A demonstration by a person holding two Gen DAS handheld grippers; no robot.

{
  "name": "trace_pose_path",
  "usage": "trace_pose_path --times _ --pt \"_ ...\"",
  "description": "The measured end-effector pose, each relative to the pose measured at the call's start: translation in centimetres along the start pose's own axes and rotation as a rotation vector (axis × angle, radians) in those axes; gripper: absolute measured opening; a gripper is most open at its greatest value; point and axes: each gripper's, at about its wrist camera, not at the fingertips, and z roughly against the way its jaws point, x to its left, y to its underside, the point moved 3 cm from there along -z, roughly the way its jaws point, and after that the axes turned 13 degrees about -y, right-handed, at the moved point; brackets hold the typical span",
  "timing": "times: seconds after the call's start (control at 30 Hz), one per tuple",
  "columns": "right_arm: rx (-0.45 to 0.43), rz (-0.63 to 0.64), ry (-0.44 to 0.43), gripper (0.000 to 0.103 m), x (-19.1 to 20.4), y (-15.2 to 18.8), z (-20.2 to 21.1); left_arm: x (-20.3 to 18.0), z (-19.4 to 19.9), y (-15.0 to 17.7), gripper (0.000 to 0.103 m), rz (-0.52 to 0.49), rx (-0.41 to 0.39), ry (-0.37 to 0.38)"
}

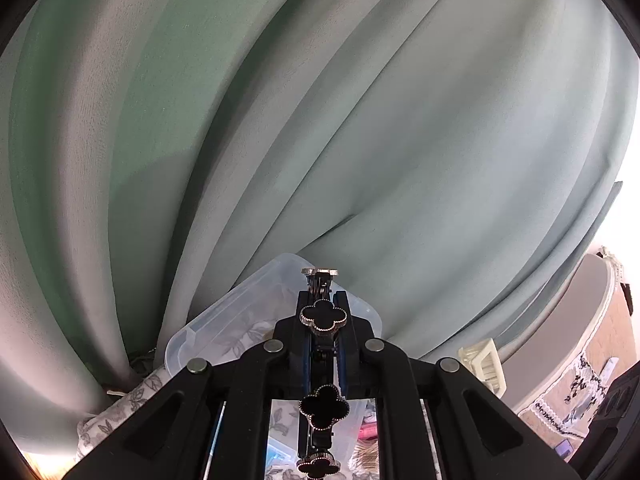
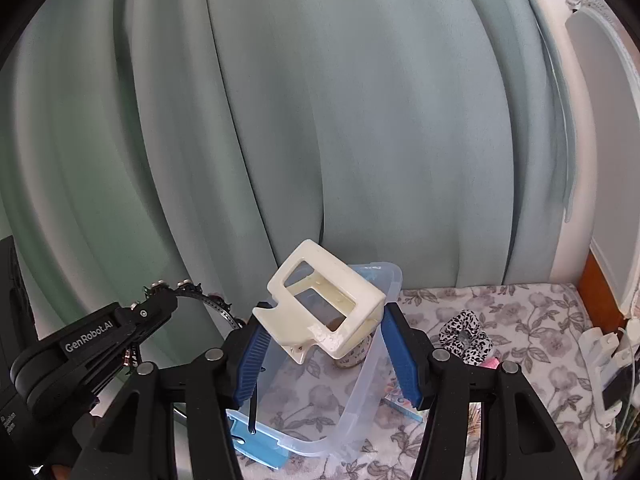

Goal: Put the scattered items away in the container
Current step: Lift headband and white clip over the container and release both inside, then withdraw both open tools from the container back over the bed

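My left gripper (image 1: 323,300) is shut on a black clover-charm bracelet (image 1: 323,316) and holds it above the clear plastic container (image 1: 224,320). It shows in the right wrist view (image 2: 160,300) at the left, with the bracelet (image 2: 216,304) arching from it. My right gripper (image 2: 324,320) is shut on a cream claw hair clip (image 2: 324,308) and holds it over the container (image 2: 360,392). The clip also shows in the left wrist view (image 1: 482,360).
A floral cloth (image 2: 520,320) covers the table. On it lie a leopard-print scrunchie (image 2: 466,336), a small jar (image 2: 356,354) and a blue card (image 2: 400,400) beside the container. A green curtain (image 2: 320,120) hangs close behind. White plugs (image 2: 604,360) sit at the right edge.
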Motion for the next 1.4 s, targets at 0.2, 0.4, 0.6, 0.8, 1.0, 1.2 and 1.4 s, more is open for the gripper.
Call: trace_pose_path --times 0.2,0.4,0.6,0.8,1.0,1.2,1.4 --pt "0.065 -0.002 -0.003 0.059 -0.5 1.9 -1.3 0.8 -1.5 0.4 0.01 0.007 0.013 -0.004" --pt "0.11 -0.002 -0.006 0.059 0.6 3.7 -2.5 1.9 -2.5 0.5 0.01 0.039 -0.012 0.008" --pt "0.167 0.015 -0.016 0.059 0.5 5.0 -4.2 2.4 -3.7 0.9 0.01 0.046 -0.017 0.016" --pt "0.208 0.006 -0.013 0.059 -0.2 6.0 -5.7 3.1 -4.8 1.2 0.01 0.052 -0.019 0.016" --pt "0.236 0.001 -0.008 0.06 -1.0 6.8 -7.0 3.6 -6.0 1.6 0.01 0.055 -0.015 0.024" --pt "0.263 -0.008 0.017 0.066 -1.6 7.1 -7.6 3.7 -7.5 2.8 0.036 0.067 0.057 0.039" --pt "0.259 -0.008 0.026 0.07 -1.9 7.0 -7.4 3.8 -7.8 3.4 0.061 0.061 0.078 0.041"
